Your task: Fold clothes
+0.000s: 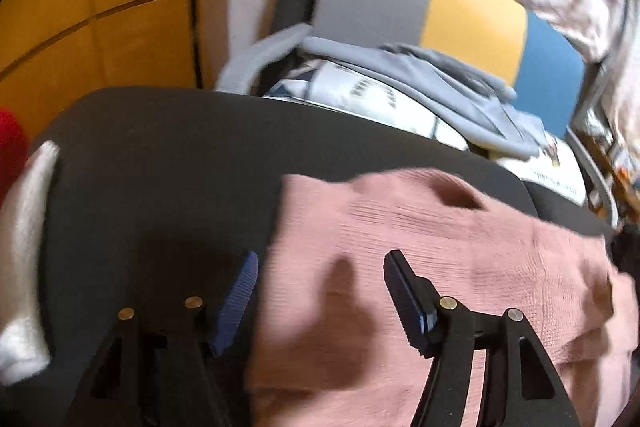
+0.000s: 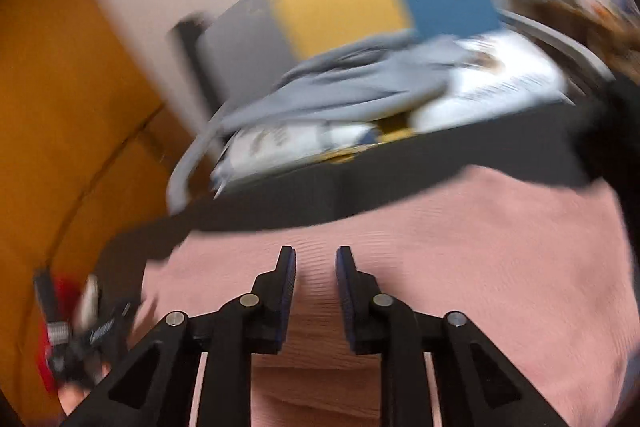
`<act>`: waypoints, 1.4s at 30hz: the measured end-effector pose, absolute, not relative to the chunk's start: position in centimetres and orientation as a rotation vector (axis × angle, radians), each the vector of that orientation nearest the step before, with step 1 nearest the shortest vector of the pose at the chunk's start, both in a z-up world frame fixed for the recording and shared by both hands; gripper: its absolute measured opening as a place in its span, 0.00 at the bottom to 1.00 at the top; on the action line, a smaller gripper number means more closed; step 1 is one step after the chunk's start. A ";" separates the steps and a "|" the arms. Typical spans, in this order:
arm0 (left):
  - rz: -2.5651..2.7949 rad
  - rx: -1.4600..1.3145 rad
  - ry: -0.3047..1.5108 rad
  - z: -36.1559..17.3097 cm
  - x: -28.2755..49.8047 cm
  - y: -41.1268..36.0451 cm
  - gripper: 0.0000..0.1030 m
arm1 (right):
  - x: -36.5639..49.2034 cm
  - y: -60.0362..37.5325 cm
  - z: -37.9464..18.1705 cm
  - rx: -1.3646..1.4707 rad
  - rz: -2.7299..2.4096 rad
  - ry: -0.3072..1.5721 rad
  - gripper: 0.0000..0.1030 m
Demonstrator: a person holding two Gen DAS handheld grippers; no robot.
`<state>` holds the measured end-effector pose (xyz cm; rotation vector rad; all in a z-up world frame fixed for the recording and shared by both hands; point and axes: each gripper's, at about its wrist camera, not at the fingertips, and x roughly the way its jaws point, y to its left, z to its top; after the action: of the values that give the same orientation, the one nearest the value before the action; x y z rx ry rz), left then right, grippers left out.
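Observation:
A pink knitted garment (image 1: 420, 267) lies on a black surface (image 1: 168, 163); it also fills the lower right wrist view (image 2: 460, 247). My left gripper (image 1: 320, 271) is open wide just above the garment's left edge, holding nothing. My right gripper (image 2: 316, 263) hovers over the middle of the garment with its jaws a narrow gap apart and nothing visibly between them. The right wrist view is blurred by motion.
A grey garment (image 1: 452, 87) and white printed items (image 1: 360, 91) are piled on a chair with a grey, yellow and blue back (image 1: 472, 15). White cloth (image 1: 24, 247) lies at the left edge. An orange wall (image 1: 100, 7) stands at the left.

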<state>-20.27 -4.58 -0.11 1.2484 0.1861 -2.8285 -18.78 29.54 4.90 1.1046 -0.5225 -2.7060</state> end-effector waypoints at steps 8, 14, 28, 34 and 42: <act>-2.758 1.315 0.103 -2.5 -21.6 -4.2 1.00 | -22.1 22.7 0.5 1.280 -2.672 -0.052 0.18; -2.730 1.310 0.153 -3.5 -21.5 -5.5 1.00 | -22.3 28.2 -0.1 1.305 -2.795 -0.307 0.08; -2.719 1.318 0.032 -2.9 -18.1 -6.3 1.00 | -14.8 27.8 -0.1 1.196 -2.729 -0.147 0.18; -2.735 1.308 0.031 -3.2 -20.4 -6.5 1.00 | -17.2 27.7 -0.7 1.215 -2.719 -0.171 0.17; -2.731 1.297 0.031 -3.1 -25.1 -7.1 1.00 | -22.4 26.8 -0.9 1.202 -2.728 -0.200 0.17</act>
<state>-25.15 -7.13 -3.11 1.2973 0.0308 -2.7307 -22.38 26.83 -0.92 1.2016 -0.2001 -2.7283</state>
